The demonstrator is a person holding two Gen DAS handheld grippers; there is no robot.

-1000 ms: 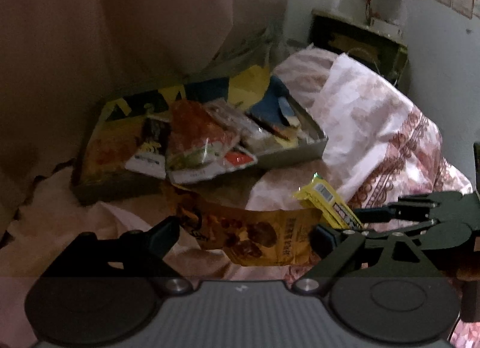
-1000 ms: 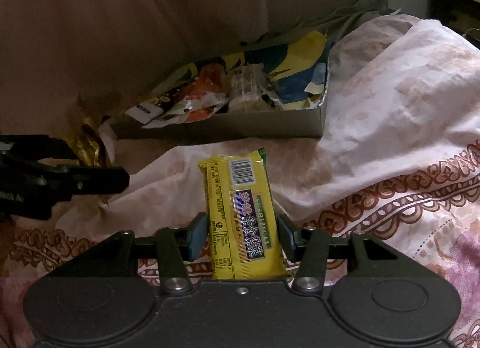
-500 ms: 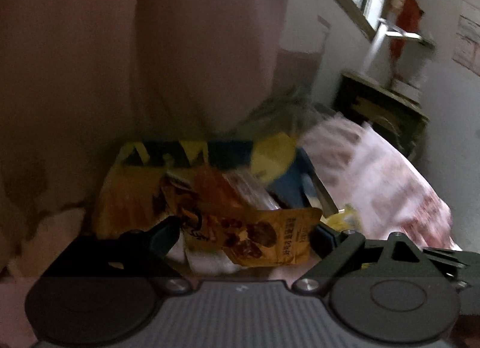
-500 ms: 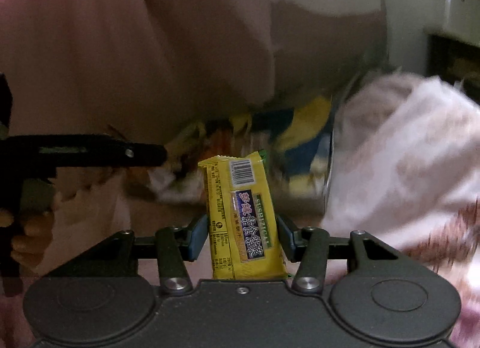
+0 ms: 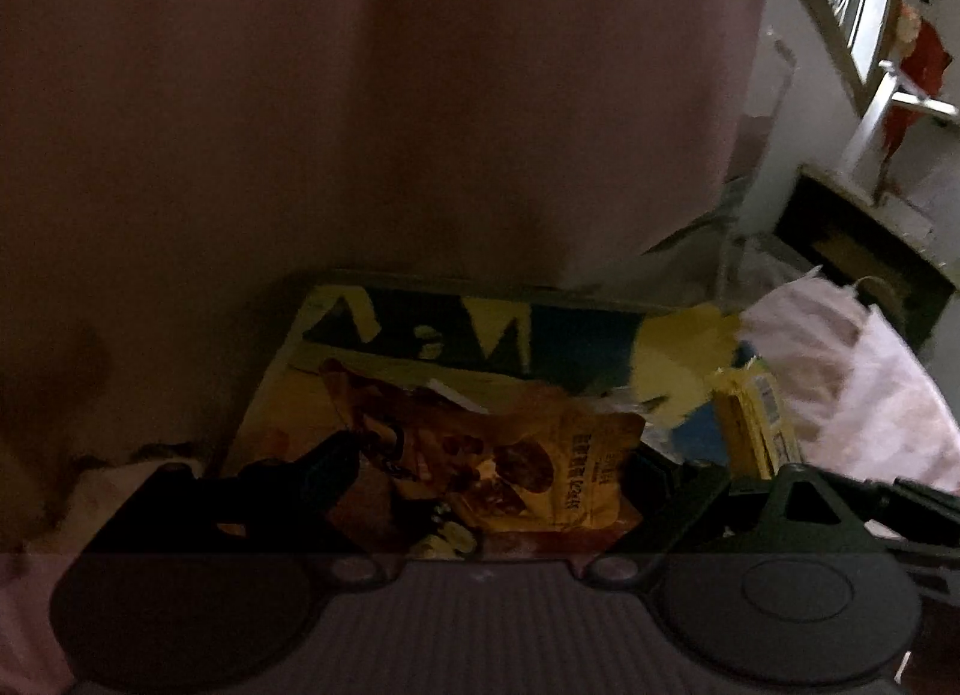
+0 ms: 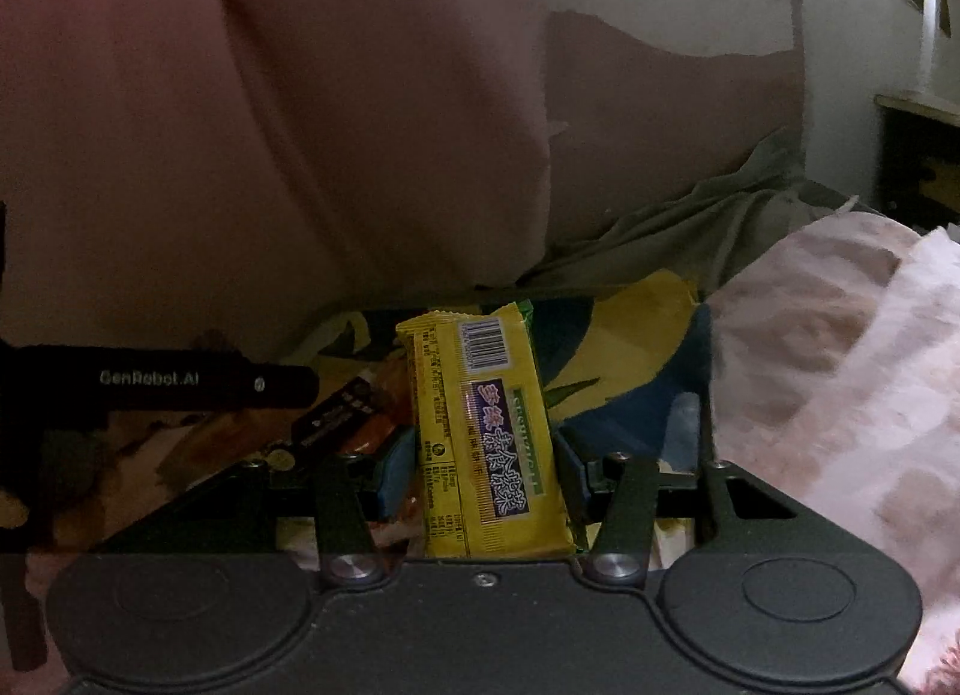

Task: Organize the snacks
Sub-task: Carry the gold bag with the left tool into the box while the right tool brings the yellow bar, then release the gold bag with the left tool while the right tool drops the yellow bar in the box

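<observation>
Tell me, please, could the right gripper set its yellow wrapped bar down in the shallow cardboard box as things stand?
Probably yes: the right gripper, jaws clamped on the yellow wrapped bar, faces the shallow cardboard box with nothing between, the left gripper off to one side.

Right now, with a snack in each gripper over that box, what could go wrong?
1. The box already holds a heap of packets; more dropped on top may slide out.
2. The two grippers are close: the left gripper reaches across beside the yellow bar, so they might bump.
3. The orange pouch looks crumpled in its grip and may slip.
</observation>
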